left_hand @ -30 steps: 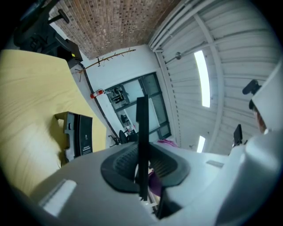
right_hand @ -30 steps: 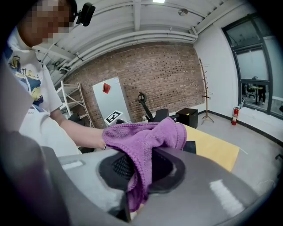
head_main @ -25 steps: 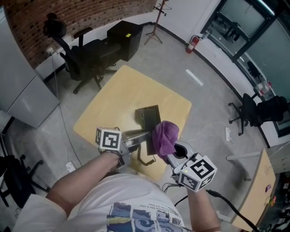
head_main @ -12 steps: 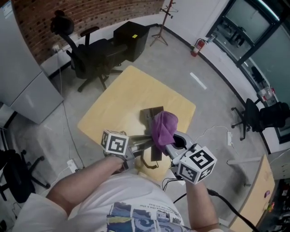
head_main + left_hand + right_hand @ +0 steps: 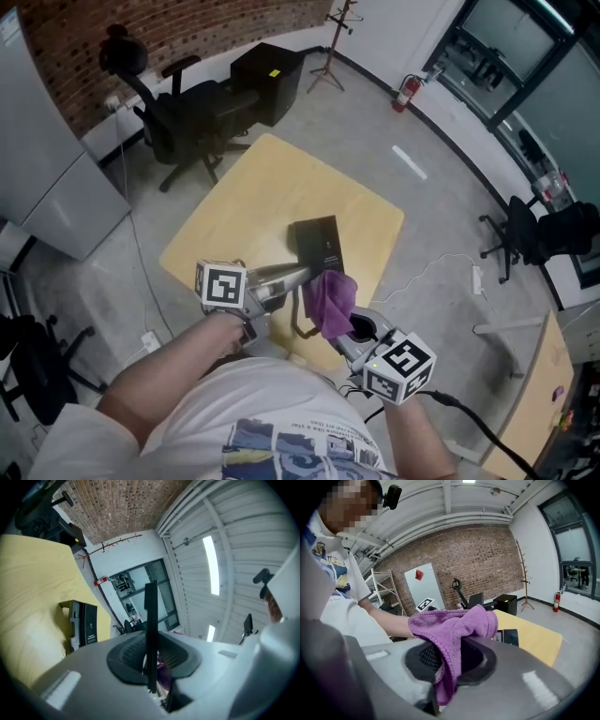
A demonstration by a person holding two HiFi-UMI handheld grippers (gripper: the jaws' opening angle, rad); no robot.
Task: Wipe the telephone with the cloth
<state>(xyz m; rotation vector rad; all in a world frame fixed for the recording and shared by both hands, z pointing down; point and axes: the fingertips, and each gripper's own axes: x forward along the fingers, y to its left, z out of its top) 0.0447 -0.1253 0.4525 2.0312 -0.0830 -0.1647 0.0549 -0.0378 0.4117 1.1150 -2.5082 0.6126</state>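
Observation:
The black telephone lies flat on the yellow table, also seen in the left gripper view and, partly hidden by the cloth, in the right gripper view. My right gripper is shut on a purple cloth, which hangs bunched just short of the telephone's near end. The cloth drapes over the right gripper. My left gripper points level at the telephone's near end, shut on a thin black strip that stands on edge between its jaws.
Black office chairs and a black box stand beyond the table's far corner. A grey cabinet is at the left. A power strip with cable lies on the floor at the right. A brown loop hangs by the table's near edge.
The right gripper has drawn the cloth down toward me, off the telephone, whose top now shows fully. The left gripper has stayed about where it was.

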